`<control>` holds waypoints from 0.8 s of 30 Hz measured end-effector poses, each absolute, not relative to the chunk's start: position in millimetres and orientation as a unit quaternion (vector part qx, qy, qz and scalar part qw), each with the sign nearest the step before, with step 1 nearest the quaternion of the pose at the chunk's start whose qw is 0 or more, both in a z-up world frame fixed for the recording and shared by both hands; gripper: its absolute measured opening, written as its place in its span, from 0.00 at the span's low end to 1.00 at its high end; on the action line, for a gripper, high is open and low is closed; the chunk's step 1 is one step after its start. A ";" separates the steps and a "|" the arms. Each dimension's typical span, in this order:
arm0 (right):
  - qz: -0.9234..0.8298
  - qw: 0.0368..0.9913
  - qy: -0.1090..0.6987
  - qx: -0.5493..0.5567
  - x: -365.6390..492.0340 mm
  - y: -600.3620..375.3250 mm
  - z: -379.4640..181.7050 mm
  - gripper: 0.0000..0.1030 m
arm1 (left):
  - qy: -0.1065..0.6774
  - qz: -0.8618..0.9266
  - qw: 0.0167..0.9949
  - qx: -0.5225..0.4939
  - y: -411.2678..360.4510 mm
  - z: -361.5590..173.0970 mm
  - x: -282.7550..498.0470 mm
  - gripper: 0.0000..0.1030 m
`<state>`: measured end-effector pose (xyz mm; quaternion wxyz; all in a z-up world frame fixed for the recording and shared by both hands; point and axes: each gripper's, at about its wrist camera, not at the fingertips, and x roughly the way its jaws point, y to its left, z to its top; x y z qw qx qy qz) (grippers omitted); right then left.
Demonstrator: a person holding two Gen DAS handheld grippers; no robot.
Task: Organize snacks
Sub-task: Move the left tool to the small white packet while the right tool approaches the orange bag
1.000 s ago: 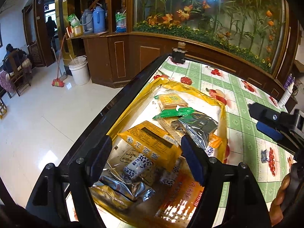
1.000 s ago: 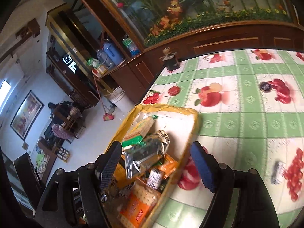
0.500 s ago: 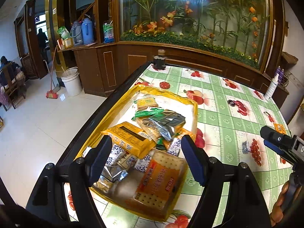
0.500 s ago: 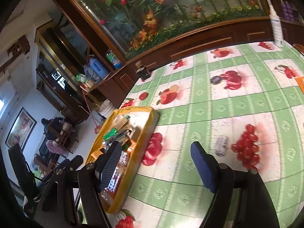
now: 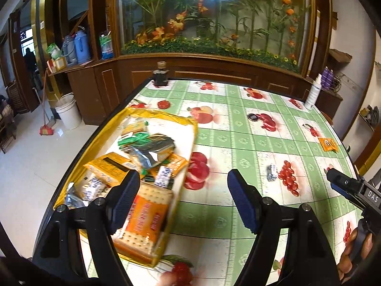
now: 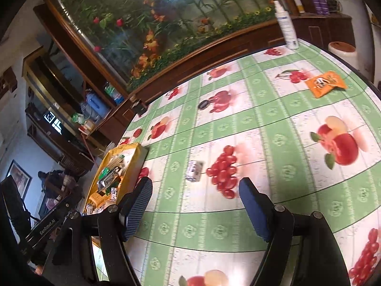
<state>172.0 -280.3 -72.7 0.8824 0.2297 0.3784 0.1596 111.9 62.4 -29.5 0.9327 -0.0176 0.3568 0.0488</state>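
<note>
- The left gripper (image 5: 183, 200) hangs over the near left part of the table (image 5: 238, 128), its jaws wide apart with nothing between them.
- The right gripper (image 6: 195, 205) hangs over the middle of the table, jaws likewise wide apart and empty; in the left wrist view it (image 5: 350, 189) shows at the right edge, with fingers (image 5: 347, 259) of the person's hand wrapped on its handle.
- A yellow tray (image 5: 190, 140) lies along the table's left edge, with its near end behind the left gripper's left finger.
- In the tray's near end lies an orange cracker pack (image 5: 145, 221); beyond it are an orange packet (image 5: 107, 166), small black-and-white wrapped sweets (image 5: 164, 174), a silver bag (image 5: 152, 150) and a green packet (image 5: 133, 139), heaped together.
- One small black-and-white wrapped snack (image 6: 194, 170) lies loose on the tablecloth, just beside a printed bunch of red berries, well apart from the tray.
- Farther on, near the right edge, lies a flat orange snack packet (image 6: 325, 83), alone.
- A small dark round thing (image 6: 203, 104) sits farther back toward the middle.
- At the far right corner stands a white spray bottle (image 6: 285, 26); at the far left corner stands a dark bottle (image 5: 160, 76).
- Behind the table rises a glass case of flowers (image 5: 214, 16).
</note>
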 end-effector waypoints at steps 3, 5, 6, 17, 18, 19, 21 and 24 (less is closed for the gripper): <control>0.150 0.884 0.377 0.233 171.7 -293.4 -74.9 0.75 | 0.361 0.038 0.932 -0.005 43.3 -32.7 114.3 0.74; 0.143 0.883 0.378 0.236 171.8 -302.8 -78.8 0.75 | 0.364 0.029 0.931 0.002 31.0 -34.5 116.4 0.74; 0.139 0.884 0.379 0.236 171.3 -306.5 -80.3 0.75 | 0.365 0.026 0.931 0.006 26.0 -35.3 117.7 0.74; 0.085 0.893 0.378 0.229 179.8 -354.3 -90.9 0.78 | 0.387 -0.007 0.922 0.031 -22.2 -51.9 135.1 0.74; 0.077 0.894 0.379 0.228 182.2 -360.1 -91.4 0.78 | 0.388 -0.009 0.921 0.031 -24.5 -53.1 136.8 0.74; 0.072 0.894 0.379 0.228 185.5 -364.7 -92.4 0.79 | 0.389 -0.010 0.921 0.032 -27.2 -54.4 139.0 0.74; 0.054 0.896 0.380 0.222 192.7 -376.1 -93.5 0.81 | 0.392 -0.009 0.919 0.033 -29.9 -56.8 143.4 0.74; 0.028 0.900 0.381 0.211 203.5 -390.4 -94.7 0.84 | 0.397 -0.009 0.917 0.033 -32.3 -60.9 151.6 0.74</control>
